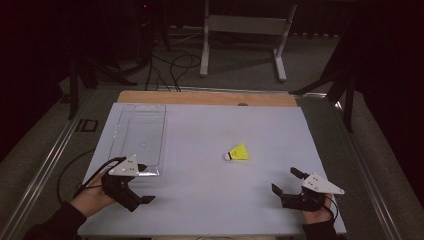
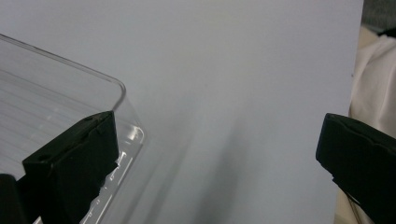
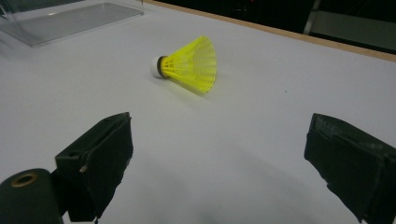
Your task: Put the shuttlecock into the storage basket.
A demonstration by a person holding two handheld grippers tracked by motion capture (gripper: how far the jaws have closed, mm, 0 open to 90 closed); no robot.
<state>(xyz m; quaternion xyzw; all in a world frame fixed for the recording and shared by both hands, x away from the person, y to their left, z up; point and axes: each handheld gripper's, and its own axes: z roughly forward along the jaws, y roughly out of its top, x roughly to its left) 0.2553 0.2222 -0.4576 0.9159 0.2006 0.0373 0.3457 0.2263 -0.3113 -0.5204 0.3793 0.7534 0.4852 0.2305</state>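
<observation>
My right tool (image 1: 287,183) sits at the counter's (image 1: 210,200) near edge, jaws wide apart and empty; my left tool (image 1: 141,184), likewise spread and empty, rests beside the clear tray's (image 1: 121,131) near corner. The shuttlecock (image 1: 237,153) lies mid-counter, at about eleven o'clock from the right tool, which is nearer. Its axis runs roughly nine-to-three: white cork toward nine, yellow mesh skirt toward three.

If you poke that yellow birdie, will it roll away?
Probably only in a curve: the shuttlecock lies on its side, and its skirt is wider than its white tip. Its open mesh suggests it is light, so a nudge may send it skidding across the smooth table.
</observation>
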